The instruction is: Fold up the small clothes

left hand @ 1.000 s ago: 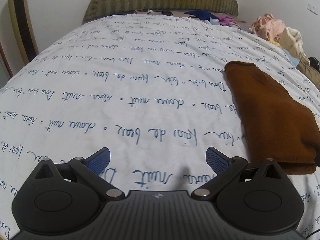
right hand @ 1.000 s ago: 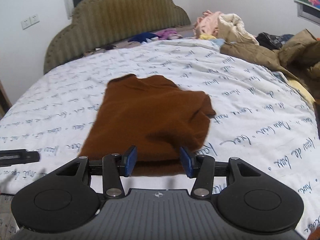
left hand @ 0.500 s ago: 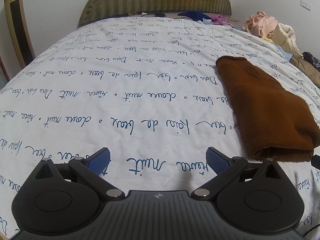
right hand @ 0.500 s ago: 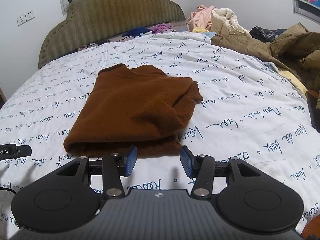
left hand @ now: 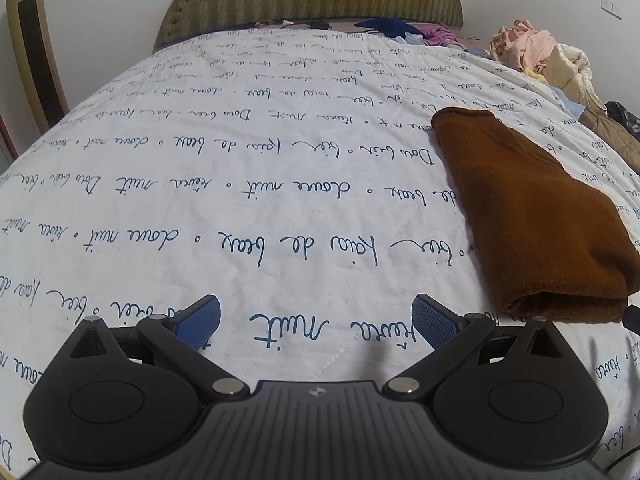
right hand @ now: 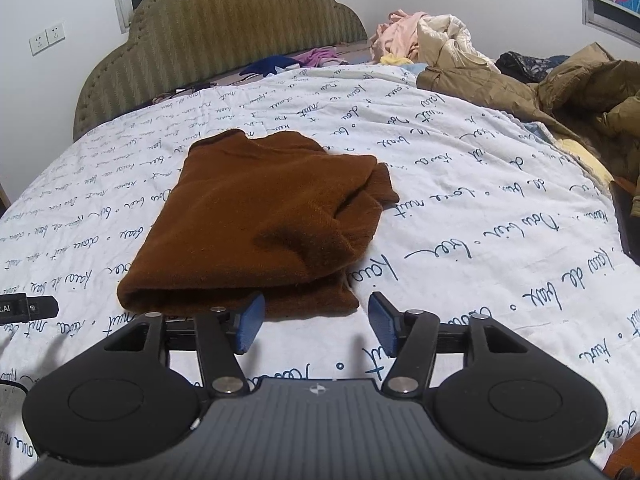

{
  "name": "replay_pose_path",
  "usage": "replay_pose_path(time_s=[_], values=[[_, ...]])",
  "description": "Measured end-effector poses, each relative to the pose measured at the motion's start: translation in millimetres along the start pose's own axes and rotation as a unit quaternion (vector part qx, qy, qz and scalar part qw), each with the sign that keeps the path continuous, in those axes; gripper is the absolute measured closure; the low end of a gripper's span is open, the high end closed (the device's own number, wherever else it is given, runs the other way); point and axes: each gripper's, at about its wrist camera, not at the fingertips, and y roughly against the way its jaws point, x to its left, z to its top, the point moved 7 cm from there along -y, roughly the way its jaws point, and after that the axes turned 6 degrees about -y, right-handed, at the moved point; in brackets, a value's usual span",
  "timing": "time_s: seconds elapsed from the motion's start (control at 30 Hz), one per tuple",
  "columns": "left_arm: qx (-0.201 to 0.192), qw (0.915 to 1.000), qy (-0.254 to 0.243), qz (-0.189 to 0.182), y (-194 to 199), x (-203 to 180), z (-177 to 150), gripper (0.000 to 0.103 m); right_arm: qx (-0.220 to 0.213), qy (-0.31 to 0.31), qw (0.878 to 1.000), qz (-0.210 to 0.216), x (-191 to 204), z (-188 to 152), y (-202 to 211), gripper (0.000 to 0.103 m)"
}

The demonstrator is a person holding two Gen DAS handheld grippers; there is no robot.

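We see the brown garment (right hand: 264, 220) lying folded on the bed, a thick rectangular bundle with its rounded fold edge turned toward us and a looser flap sticking out on its right side. It rests flat on the white bedspread (right hand: 460, 208), which is printed all over with lines of blue handwriting. In the left wrist view the same brown garment (left hand: 532, 216) lies off to the right of the spread, well clear of the middle.

Our right gripper (right hand: 316, 322) hangs just in front of the garment's near edge. Its fingers (right hand: 250, 322) are spreading apart at this moment; nothing is pinched between the blue pads, though the left pad stands right before the folded edge, and whether it brushes the cloth we cannot tell. Our left gripper (left hand: 316, 322) hovers over bare bedspread, its fingers (left hand: 200, 320) spread wide and empty, the garment lying apart to its right.

Further out, the padded olive headboard (right hand: 224, 40) stands against the white wall. At the head of the bed lie a dark blue item (right hand: 268, 66) and a purple one (right hand: 320, 55). To the right is a heap of pink and cream clothes (right hand: 424, 36), and beside it a crumpled khaki jacket (right hand: 560, 84). A double wall socket (right hand: 47, 37) sits left of the headboard.
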Motion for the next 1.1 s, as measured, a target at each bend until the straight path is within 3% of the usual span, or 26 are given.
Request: replay_pose_path(time_s=[0.13,0.3,1.1], values=[[-0.005,1.0000,-0.002,0.006,1.5,0.7,0.9,0.000,-0.005,0.000,1.000,-0.002,-0.4,2.8,0.1,0.039],[-0.005,1.0000,-0.006,0.004,1.4,-0.8,1.6,0.000,-0.018,-0.004,1.000,-0.004,-2.1,6.0,0.7,0.018],[-0.009,0.9999,-0.011,0.009,3.6,-3.8,5.1,0.000,-0.016,-0.008,1.000,-0.001,-2.5,5.4,0.4,0.018]])
